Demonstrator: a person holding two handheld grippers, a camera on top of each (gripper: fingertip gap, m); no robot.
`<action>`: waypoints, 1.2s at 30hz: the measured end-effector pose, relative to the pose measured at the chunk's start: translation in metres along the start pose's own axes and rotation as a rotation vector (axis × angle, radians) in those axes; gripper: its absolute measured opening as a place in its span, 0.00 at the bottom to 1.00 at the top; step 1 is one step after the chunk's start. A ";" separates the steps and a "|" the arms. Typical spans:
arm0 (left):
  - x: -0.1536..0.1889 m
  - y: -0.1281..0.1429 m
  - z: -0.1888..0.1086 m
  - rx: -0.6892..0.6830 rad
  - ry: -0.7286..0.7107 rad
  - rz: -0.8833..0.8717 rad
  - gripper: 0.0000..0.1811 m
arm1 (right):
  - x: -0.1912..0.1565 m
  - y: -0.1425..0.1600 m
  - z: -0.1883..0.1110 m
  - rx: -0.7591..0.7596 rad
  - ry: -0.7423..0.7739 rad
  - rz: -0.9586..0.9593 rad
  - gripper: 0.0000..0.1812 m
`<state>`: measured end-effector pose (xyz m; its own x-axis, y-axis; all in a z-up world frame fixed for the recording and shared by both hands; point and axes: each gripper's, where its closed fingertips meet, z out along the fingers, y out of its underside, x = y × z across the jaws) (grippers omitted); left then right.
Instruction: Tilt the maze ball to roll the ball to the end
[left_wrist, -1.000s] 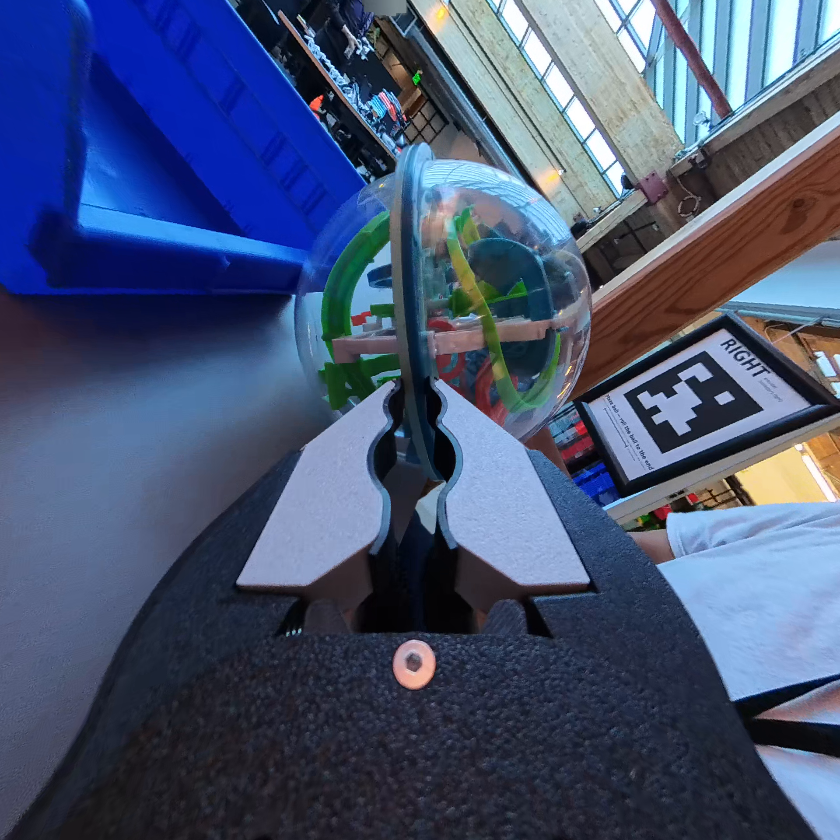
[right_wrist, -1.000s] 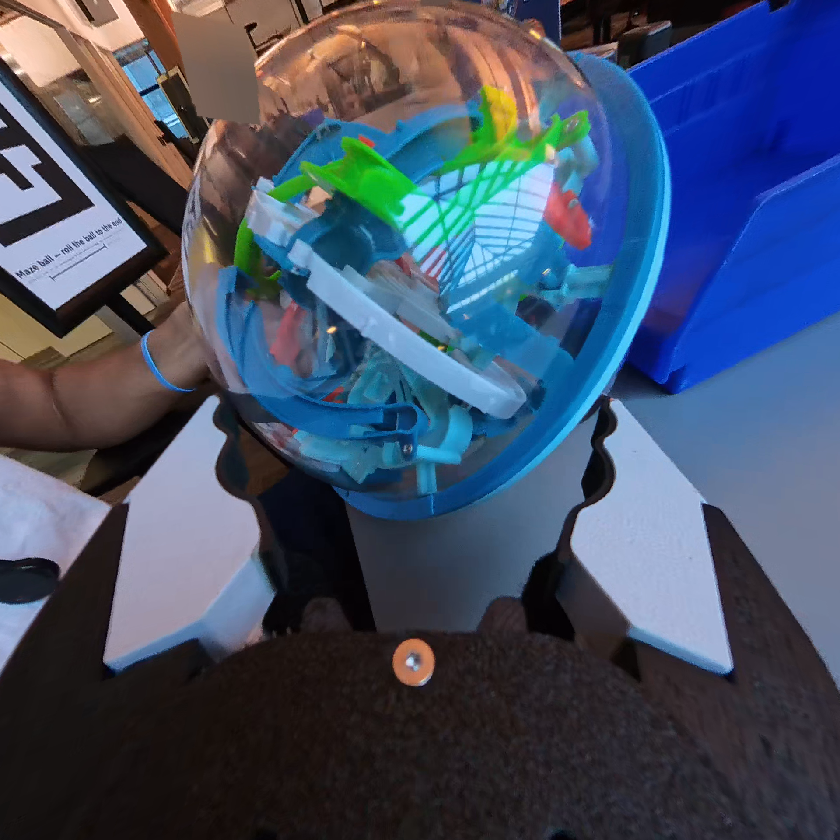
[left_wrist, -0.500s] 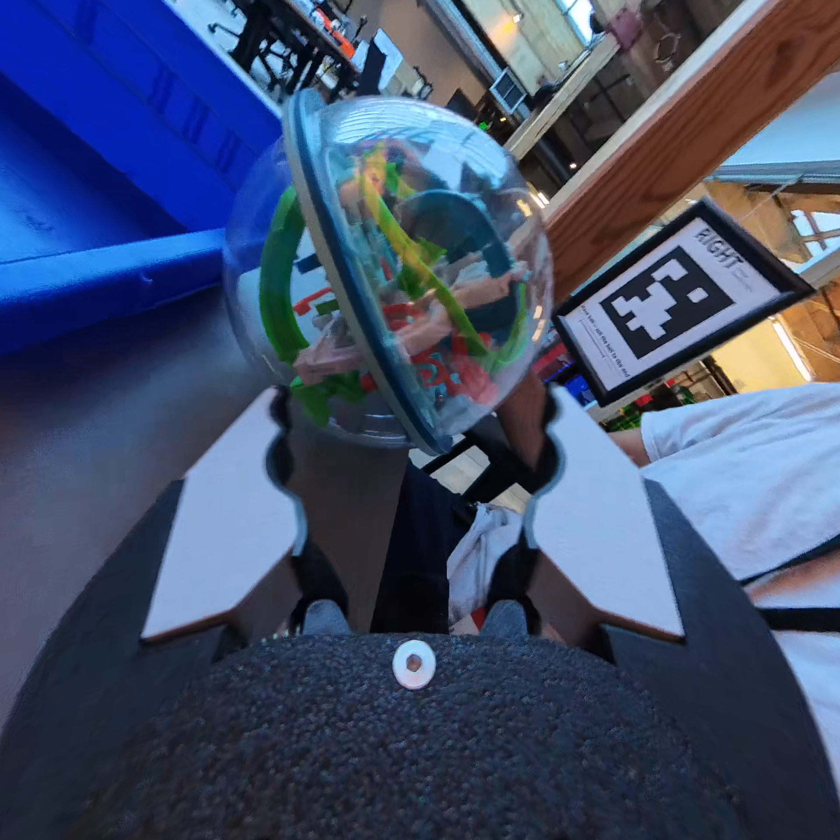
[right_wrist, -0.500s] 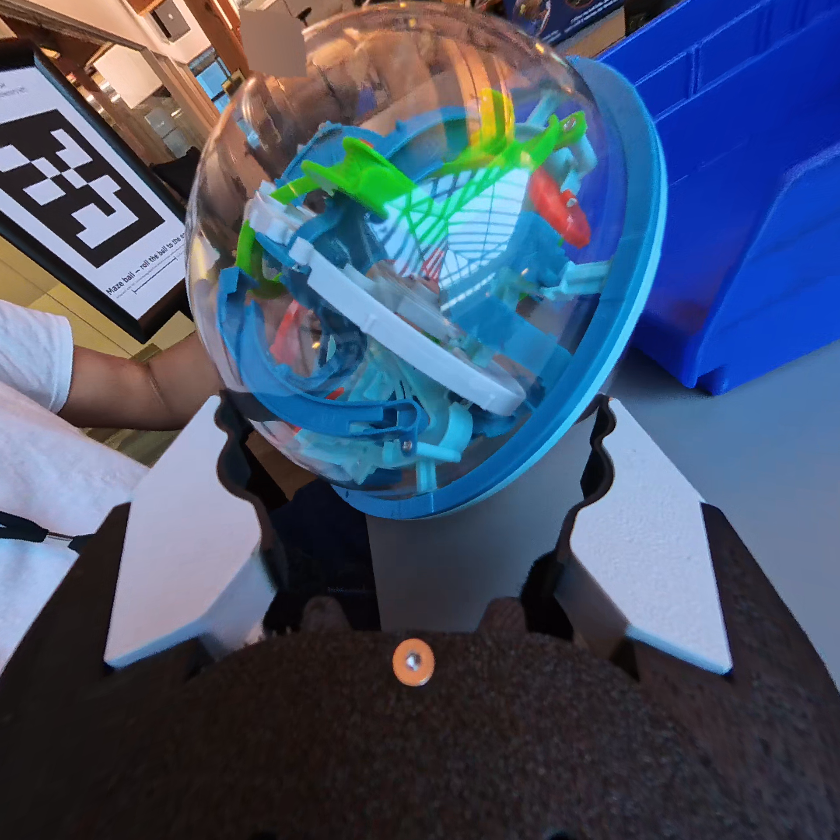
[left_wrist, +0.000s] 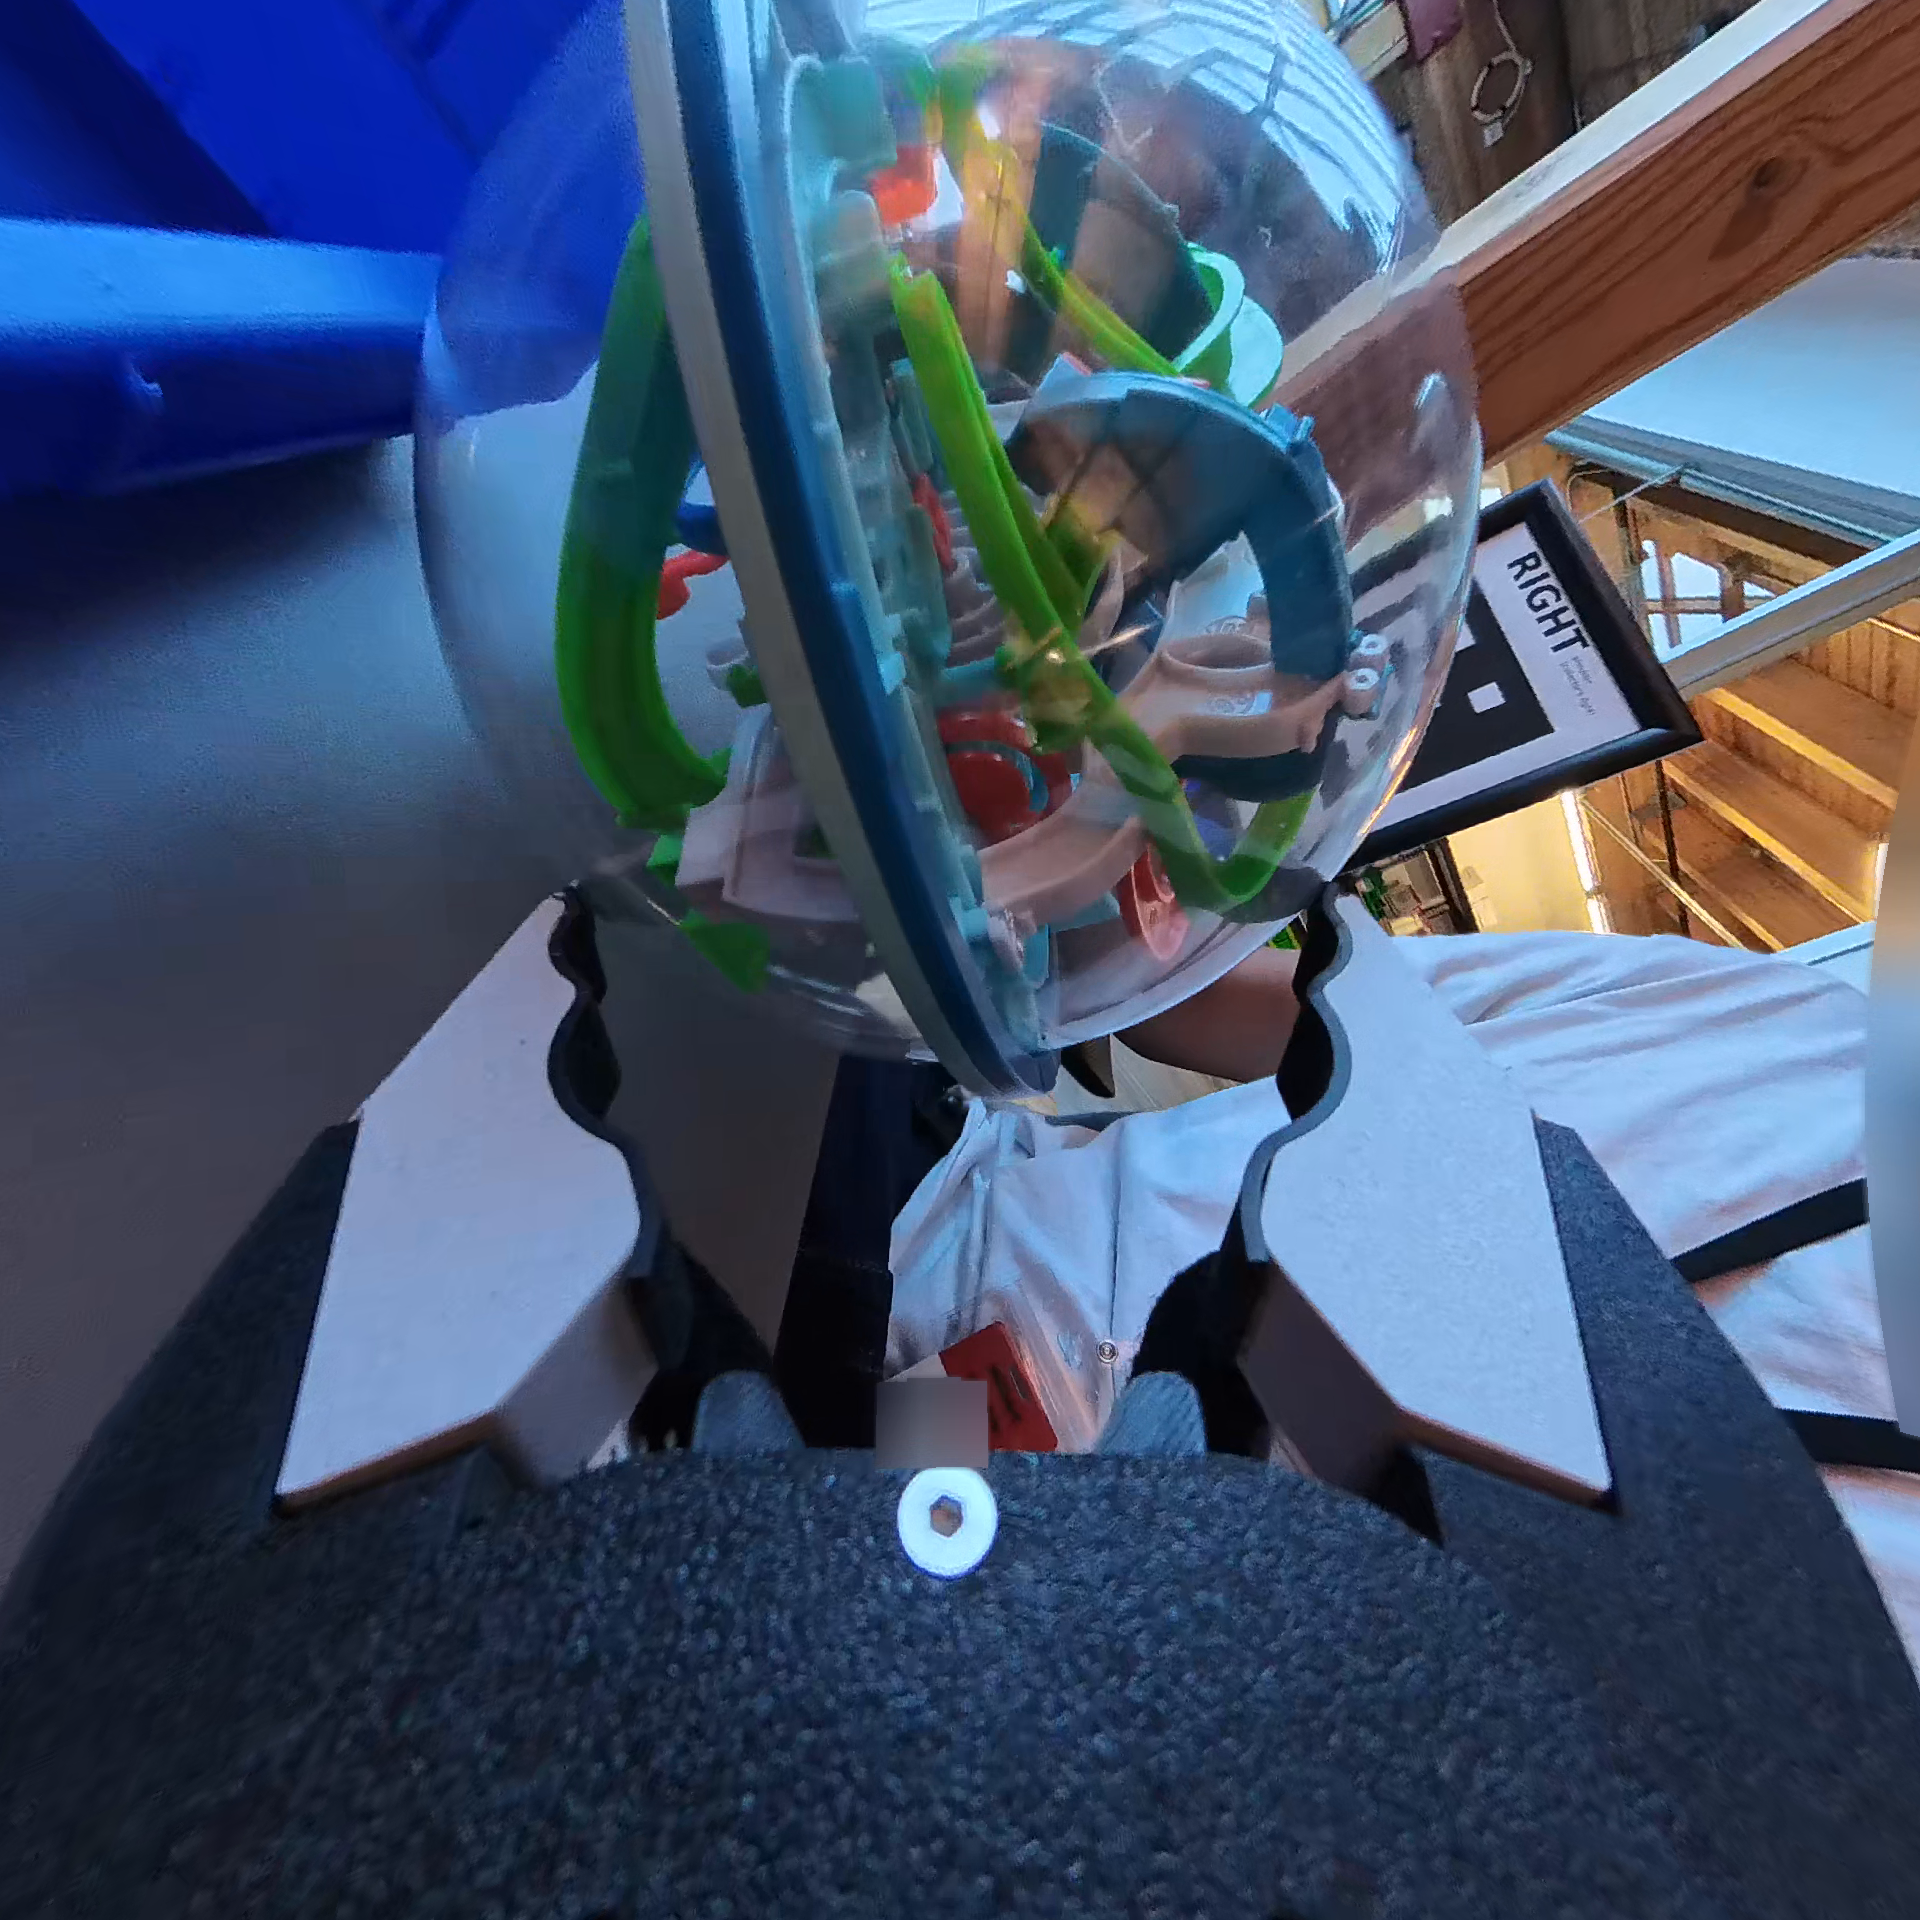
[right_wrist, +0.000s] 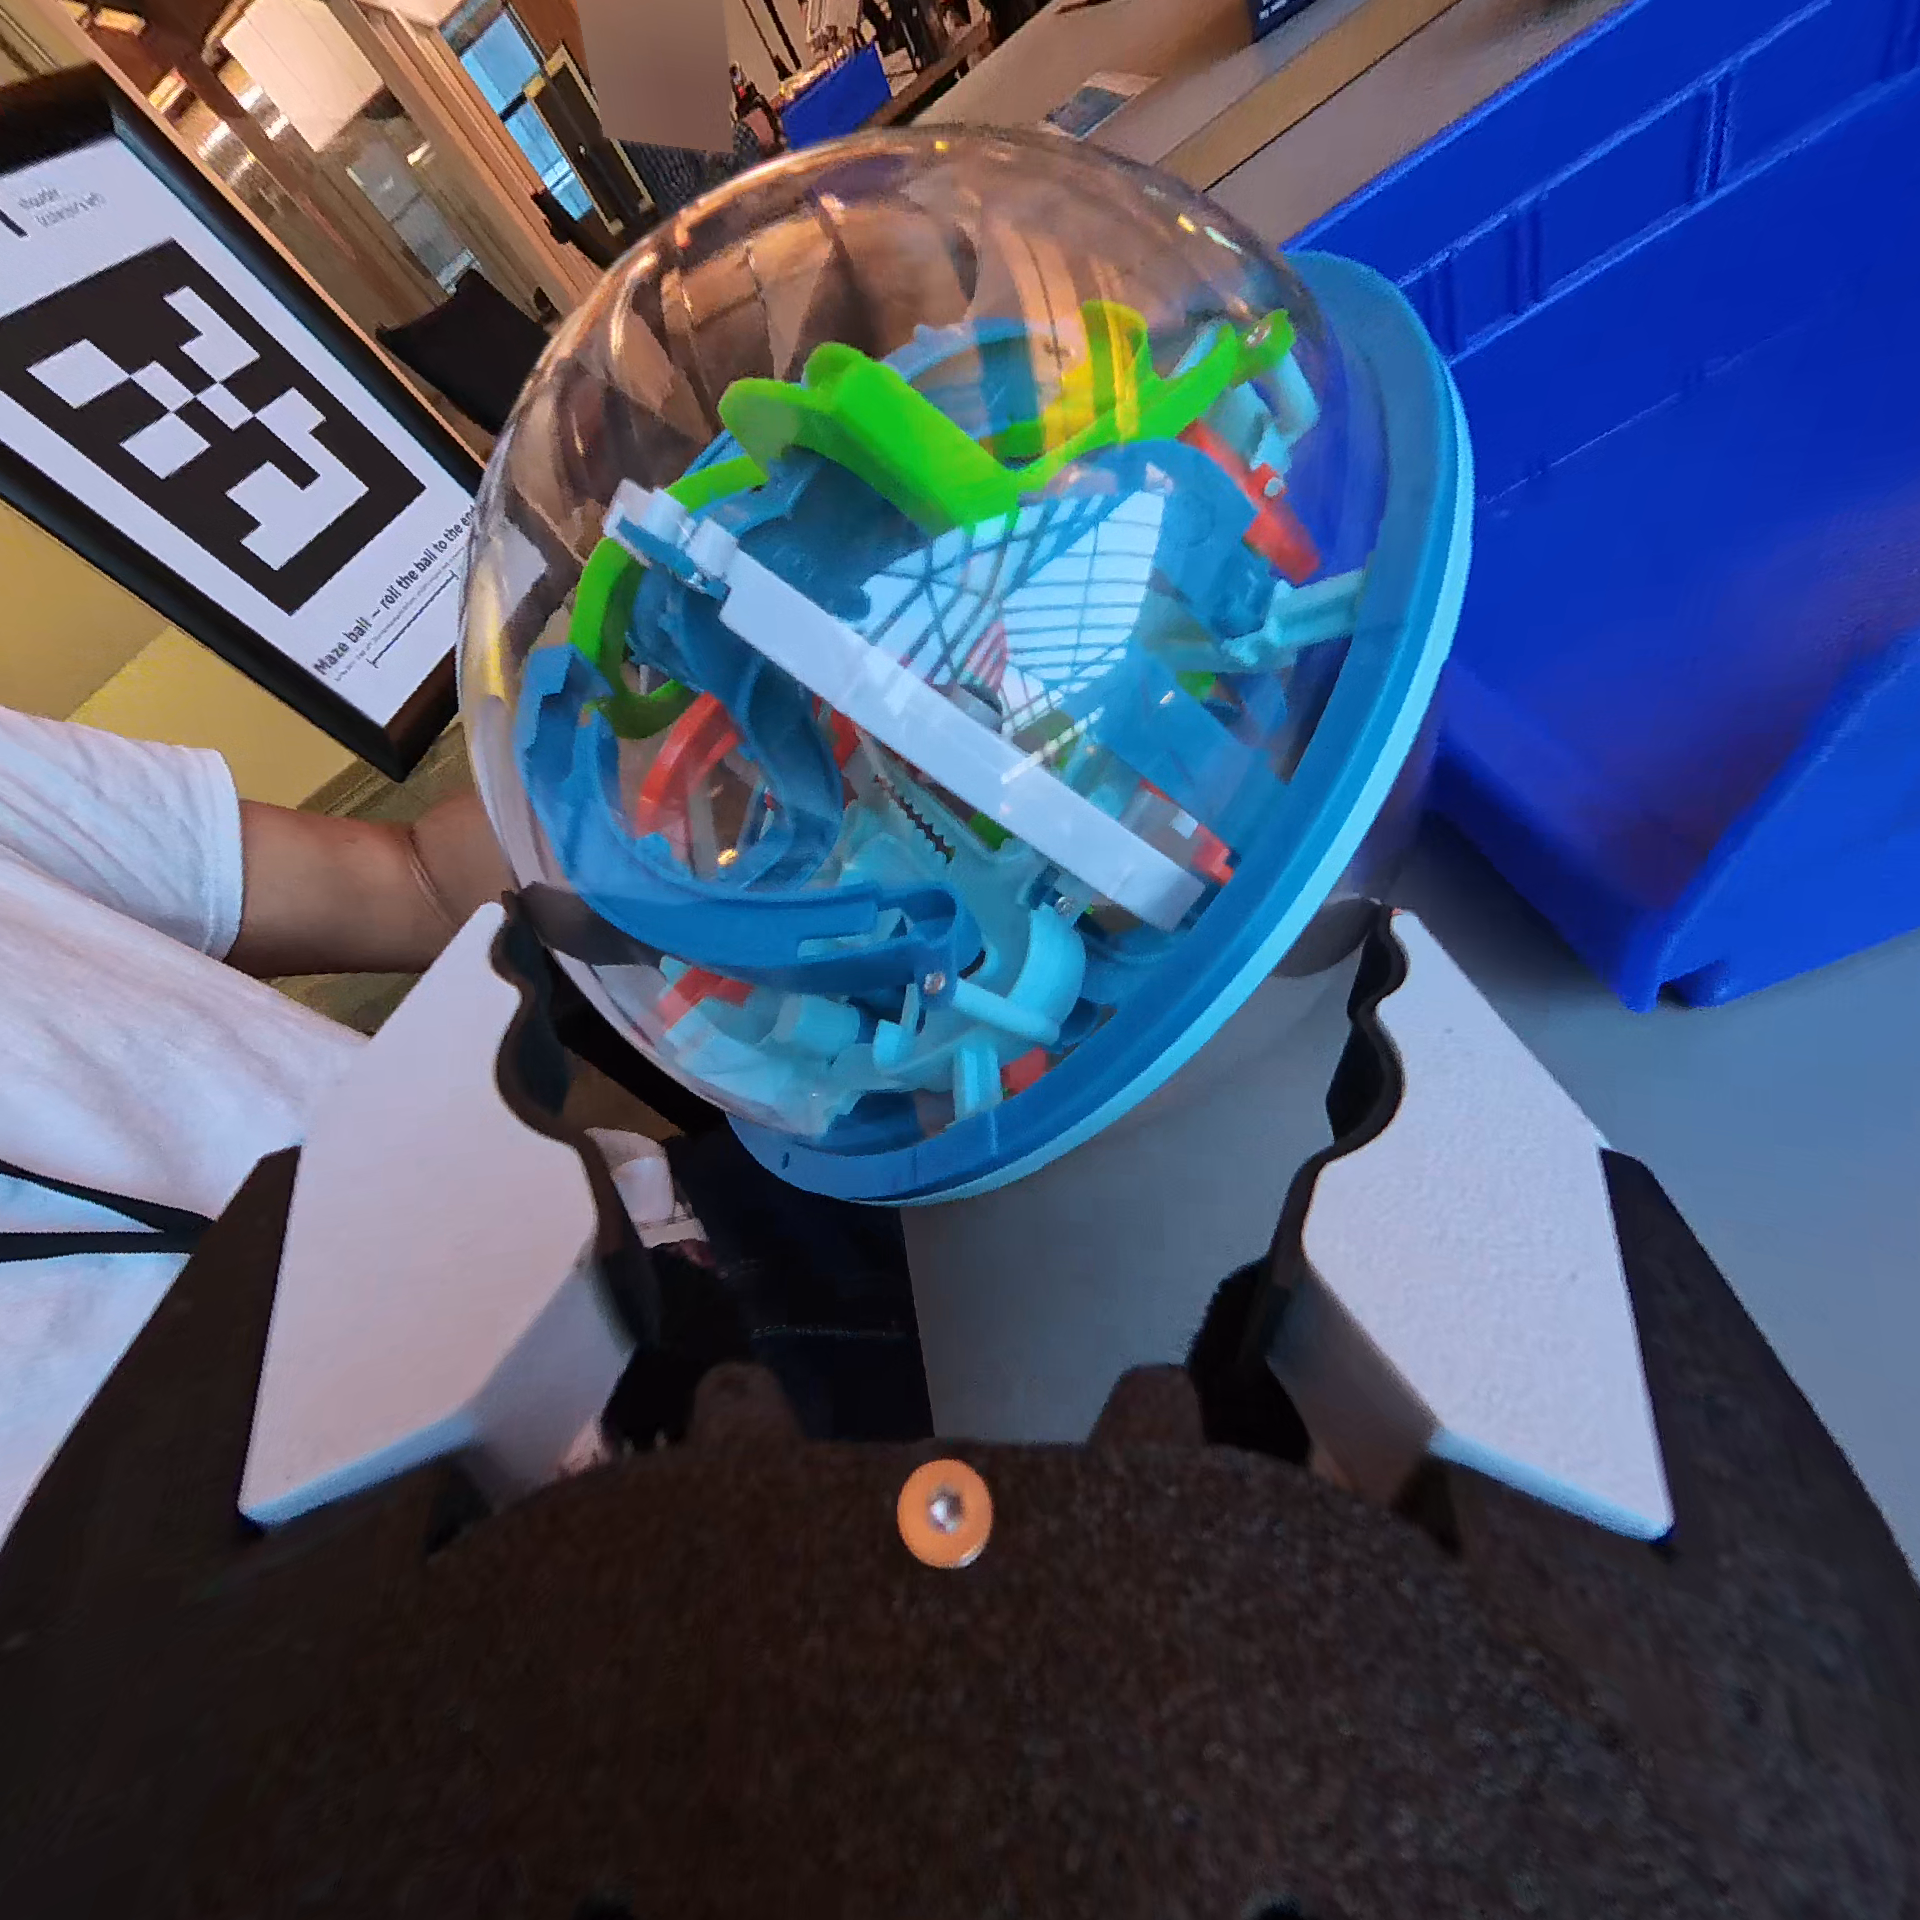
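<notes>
Maze ball (right_wrist: 966, 665) sits between the spread fingers of the right gripper (right_wrist: 945, 940), both fingertips (right_wrist: 520, 935) touching the clear shell low on either side, so it's grasping the ball by its lower part. Blue equator ring tilted, running from upper right down to near centre. Coloured tracks inside (green, blue, white, red); small rolling ball not discernible.

Left gripper (left_wrist: 940, 935) is spread wide too, fingertips right at the bottom of the maze ball (left_wrist: 935, 520) on both sides. Contact vs. small gap: cannot tell from this view, some motion blur.

Ball is off the grey bench (right_wrist: 1714, 1122), just near of the blue bin (right_wrist: 1683, 520) at the far right. Framed marker sign (right_wrist: 208, 416) stands far left. Person's arm (right_wrist: 343, 883) in a white sleeve is behind the ball on the left.
</notes>
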<state>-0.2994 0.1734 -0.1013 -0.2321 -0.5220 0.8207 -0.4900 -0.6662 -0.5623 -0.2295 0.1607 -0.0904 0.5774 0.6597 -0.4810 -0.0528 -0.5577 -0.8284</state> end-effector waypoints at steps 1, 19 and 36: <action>0.002 -0.001 0.000 0.002 0.006 0.002 0.72 | -0.002 -0.003 -0.001 -0.004 0.000 -0.004 0.81; 0.069 -0.039 0.012 0.112 0.181 0.075 0.71 | -0.045 -0.089 -0.037 -0.102 0.061 -0.112 0.81; 0.086 -0.046 0.008 0.154 0.217 -0.001 0.71 | -0.054 -0.110 -0.036 -0.089 0.035 -0.050 0.81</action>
<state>-0.2906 0.1547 -0.0054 -0.4143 -0.4061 0.8145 -0.3608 -0.7483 -0.5566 -0.2256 0.1677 0.0372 0.6060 0.6707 -0.4277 0.0488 -0.5681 -0.8215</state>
